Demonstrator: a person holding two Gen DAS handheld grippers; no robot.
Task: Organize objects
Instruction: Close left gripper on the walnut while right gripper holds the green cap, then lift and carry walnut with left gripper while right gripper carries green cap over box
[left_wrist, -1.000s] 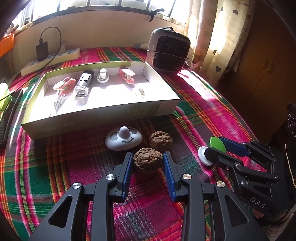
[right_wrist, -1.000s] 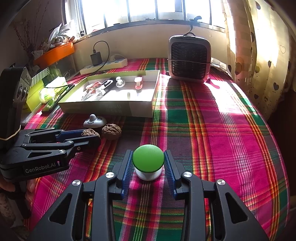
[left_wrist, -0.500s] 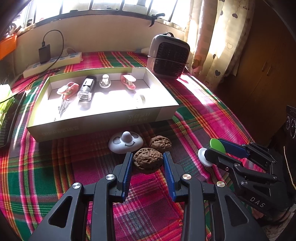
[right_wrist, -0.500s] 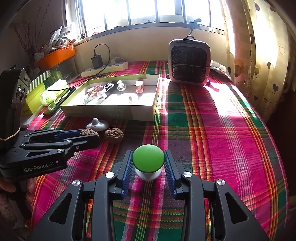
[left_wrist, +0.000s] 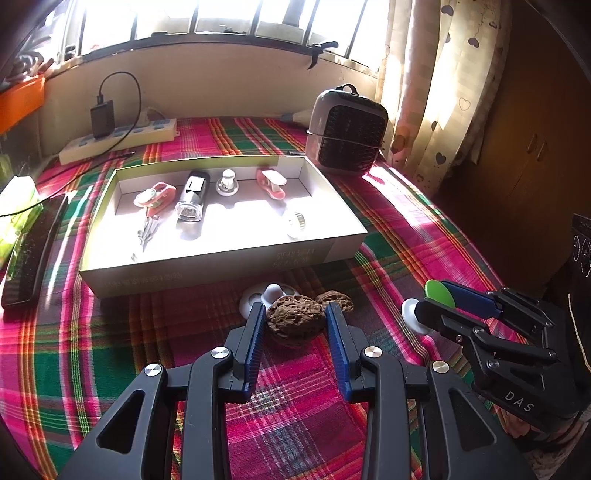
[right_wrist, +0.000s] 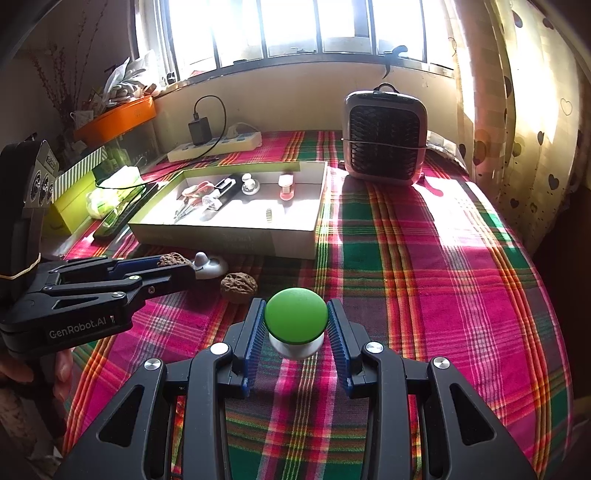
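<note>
My left gripper (left_wrist: 294, 310) is shut on a brown walnut (left_wrist: 295, 326), both blue pads against its sides; the right wrist view shows that walnut (right_wrist: 173, 259) at the left gripper's tip, above the plaid cloth. A second walnut (left_wrist: 338, 299) lies on the cloth just behind, beside a white smiley-faced knob (left_wrist: 255, 299) that is half hidden. My right gripper (right_wrist: 295, 306) is shut on a green-topped white button (right_wrist: 295, 321). An open cardboard box (left_wrist: 221, 266) holding several small items stands behind them.
A small fan heater (left_wrist: 345, 142) stands at the back right and a power strip (left_wrist: 118, 142) with a charger at the back left. A black flat bar (left_wrist: 33, 251) lies left of the box. Curtains and a wooden cabinet stand beyond the bed's right edge.
The left view has tipped up slightly: the held walnut now covers part of the white knob and more window shows. Both grips are unchanged.
</note>
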